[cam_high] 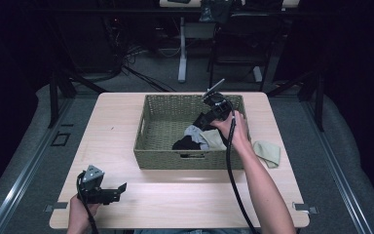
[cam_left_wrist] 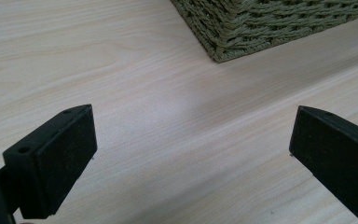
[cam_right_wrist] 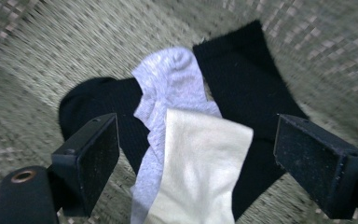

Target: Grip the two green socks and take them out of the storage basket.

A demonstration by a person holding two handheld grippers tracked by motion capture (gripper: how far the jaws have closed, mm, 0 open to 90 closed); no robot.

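Right gripper working over the socks in the basket; left gripper waiting on the table.

At lower left of the high view, the left gripper point(cam_high: 121, 187) is resting low over the table point(cam_high: 117, 117), jaws spread wide and holding nothing. At center, the right gripper point(cam_right_wrist: 196, 163) is reaching down into the basket point(cam_high: 143, 141), jaws also spread wide and empty, straddling the cream sock point(cam_right_wrist: 200, 172). That sock is lying on top of a grey sock point(cam_right_wrist: 172, 84), with black socks point(cam_right_wrist: 247, 93) beneath. Another cream sock point(cam_high: 268, 152) is lying on the table at center right, just beside the basket. Judgement: if picking, descend squarely, close on the top sock's middle only, and avoid snagging the layers underneath.
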